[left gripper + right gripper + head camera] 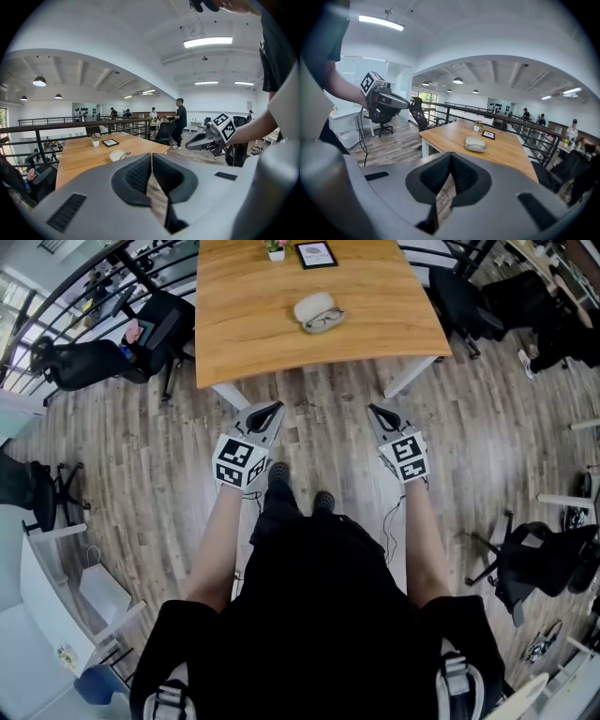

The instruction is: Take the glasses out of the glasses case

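A pale glasses case (318,312) lies open on the wooden table (244,334), with dark-rimmed glasses in its lower half. It also shows as the case (119,155) in the left gripper view and the case (476,144) in the right gripper view. My left gripper (274,411) and right gripper (375,412) hang over the floor in front of the table, well short of the case. Both are shut with nothing between the jaws. The left gripper (151,161) and right gripper (451,161) each show their pads pressed together.
A small potted plant (276,249) and a framed picture (316,254) stand at the table's far edge. Black office chairs (150,334) flank the table, another chair (539,563) is at the right. A railing (70,124) runs behind the table. People stand in the distance.
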Demonstrator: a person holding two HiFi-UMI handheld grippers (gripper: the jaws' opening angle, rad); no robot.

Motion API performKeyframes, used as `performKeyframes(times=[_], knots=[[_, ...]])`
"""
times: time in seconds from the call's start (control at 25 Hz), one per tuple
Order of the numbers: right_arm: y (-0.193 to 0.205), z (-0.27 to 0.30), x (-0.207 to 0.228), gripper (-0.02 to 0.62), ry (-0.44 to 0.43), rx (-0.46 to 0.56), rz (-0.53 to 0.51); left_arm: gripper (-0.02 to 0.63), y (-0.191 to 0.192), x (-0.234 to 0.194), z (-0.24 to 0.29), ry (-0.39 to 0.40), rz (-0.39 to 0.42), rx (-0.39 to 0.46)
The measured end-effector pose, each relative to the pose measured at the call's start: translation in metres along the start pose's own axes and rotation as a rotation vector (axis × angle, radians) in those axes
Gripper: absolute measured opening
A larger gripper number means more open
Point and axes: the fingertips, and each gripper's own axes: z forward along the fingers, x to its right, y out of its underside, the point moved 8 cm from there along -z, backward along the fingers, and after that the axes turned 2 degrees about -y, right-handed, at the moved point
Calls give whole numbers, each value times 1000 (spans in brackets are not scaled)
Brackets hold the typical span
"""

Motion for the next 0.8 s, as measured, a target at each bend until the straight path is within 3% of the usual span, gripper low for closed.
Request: performKeyframes(times=[0.8], knots=[[9, -18, -3, 9, 32, 29, 26, 28, 2, 8, -16, 5, -15, 36]])
